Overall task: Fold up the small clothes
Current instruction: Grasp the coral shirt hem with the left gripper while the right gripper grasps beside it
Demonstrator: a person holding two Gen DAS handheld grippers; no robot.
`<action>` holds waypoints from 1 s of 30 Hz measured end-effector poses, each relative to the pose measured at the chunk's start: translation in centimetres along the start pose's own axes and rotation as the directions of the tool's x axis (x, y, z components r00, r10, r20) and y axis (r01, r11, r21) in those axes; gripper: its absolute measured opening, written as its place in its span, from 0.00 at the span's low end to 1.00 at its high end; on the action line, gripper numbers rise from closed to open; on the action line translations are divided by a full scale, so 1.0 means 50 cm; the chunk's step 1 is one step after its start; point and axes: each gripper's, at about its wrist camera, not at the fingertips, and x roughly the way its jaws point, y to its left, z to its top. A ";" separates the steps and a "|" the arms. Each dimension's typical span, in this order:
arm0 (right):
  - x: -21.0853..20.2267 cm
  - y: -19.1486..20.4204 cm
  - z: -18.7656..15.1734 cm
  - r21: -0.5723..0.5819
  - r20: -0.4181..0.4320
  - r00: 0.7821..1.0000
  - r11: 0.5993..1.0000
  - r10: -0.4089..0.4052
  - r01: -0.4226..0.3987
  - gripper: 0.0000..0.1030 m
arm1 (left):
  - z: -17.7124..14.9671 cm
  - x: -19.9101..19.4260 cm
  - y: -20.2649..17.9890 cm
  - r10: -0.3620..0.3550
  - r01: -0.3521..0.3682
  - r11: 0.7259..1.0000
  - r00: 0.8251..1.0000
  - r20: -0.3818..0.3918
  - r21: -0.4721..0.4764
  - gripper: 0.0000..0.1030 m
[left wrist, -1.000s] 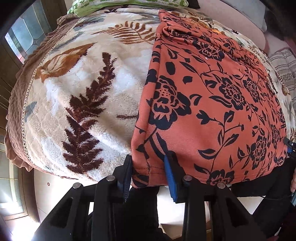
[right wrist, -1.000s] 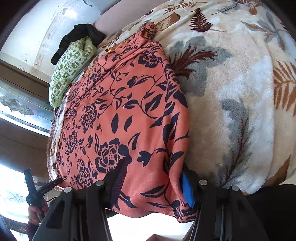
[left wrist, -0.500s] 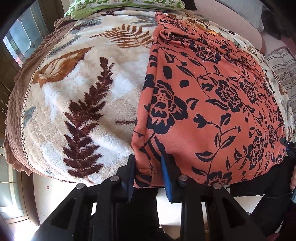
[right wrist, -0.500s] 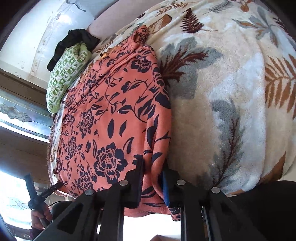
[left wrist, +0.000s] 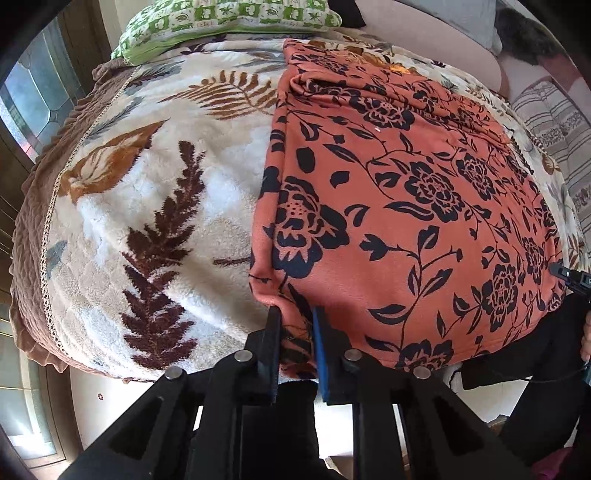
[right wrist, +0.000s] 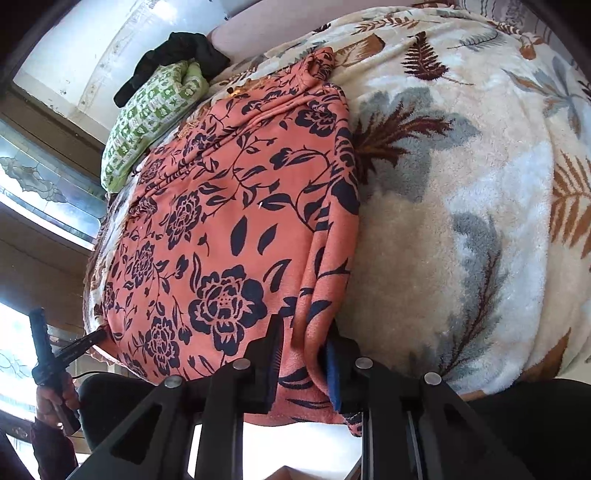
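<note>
We see no readable writing. Our left hand-held gripper (left wrist: 295,325) is closing on the near hem of the orange floral garment (left wrist: 399,206); the right hand-held gripper (right wrist: 304,347) is clamped on the hem's other corner. The garment's long axis runs away from both across the leaf-patterned blanket (left wrist: 155,206) toward the green pillow (left wrist: 229,18).

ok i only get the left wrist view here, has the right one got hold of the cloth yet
Observer: Yes. The right gripper is shut on the near right corner of the orange flowered garment.
Operator: does that corner hang off the bed
Observer: Yes, it runs on past the near edge of the blanket and droops below the grip.
Operator: whats behind the green pillow
Observer: A black cloth lies bunched against the far side of the pillow.
</note>
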 end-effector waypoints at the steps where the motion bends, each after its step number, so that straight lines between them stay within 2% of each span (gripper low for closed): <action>1: 0.004 -0.006 0.001 0.017 -0.009 1.000 1.000 -0.002 0.003 0.22 | -0.003 0.014 -0.011 0.007 -0.007 1.000 1.000 -0.028 0.002 0.38; 4: 0.005 -0.008 0.001 0.023 -0.008 1.000 1.000 0.001 -0.001 0.23 | -0.001 0.032 -0.024 0.009 -0.008 1.000 0.999 -0.047 0.015 0.38; 5: 0.005 -0.005 0.000 0.010 -0.005 1.000 1.000 0.000 0.000 0.24 | 0.001 0.030 -0.023 0.002 -0.002 1.000 0.999 -0.037 0.007 0.26; 6: 0.004 0.000 -0.001 -0.004 -0.003 1.000 1.000 -0.005 0.005 0.24 | 0.003 0.028 -0.022 -0.009 0.009 1.000 1.000 -0.025 -0.003 0.19; 7: 0.003 0.003 -0.001 -0.017 -0.002 1.000 1.000 -0.008 0.008 0.24 | 0.005 0.024 -0.019 -0.020 0.020 1.000 1.000 -0.014 -0.014 0.17; 10: -0.004 0.014 0.000 -0.044 0.010 1.000 0.999 -0.011 0.011 0.15 | 0.010 0.013 -0.009 -0.045 0.045 0.999 0.999 0.004 -0.027 0.13; 14: -0.025 0.025 0.019 -0.045 0.027 0.994 0.994 0.105 -0.104 0.11 | 0.026 -0.004 0.007 -0.128 0.129 0.990 0.991 0.031 -0.057 0.13; 18: -0.047 0.031 0.071 0.011 0.050 0.961 0.962 0.271 -0.272 0.11 | 0.078 -0.039 0.022 -0.230 0.238 0.967 0.969 0.089 -0.087 0.13; 21: -0.060 0.039 0.136 0.044 0.104 0.934 0.936 0.343 -0.349 0.09 | 0.157 -0.074 0.024 -0.263 0.275 0.958 0.955 0.140 -0.075 0.13; 24: -0.071 0.037 0.239 0.075 0.210 0.905 0.916 0.371 -0.393 0.07 | 0.287 -0.095 0.024 -0.274 0.289 0.956 0.943 0.187 -0.057 0.13; 27: -0.078 0.028 0.375 0.105 0.357 0.869 0.910 0.342 -0.401 0.07 | 0.445 -0.080 0.029 -0.254 0.282 0.955 0.938 0.234 -0.091 0.13; 28: -0.078 0.028 0.420 0.120 0.386 0.864 0.911 0.324 -0.395 0.07 | 0.493 -0.070 0.031 -0.240 0.275 0.955 0.936 0.258 -0.109 0.13; 30: -0.074 0.038 0.489 0.142 0.418 0.872 0.930 0.254 -0.339 0.08 | 0.570 -0.043 0.017 -0.210 0.247 0.964 0.935 0.286 -0.102 0.13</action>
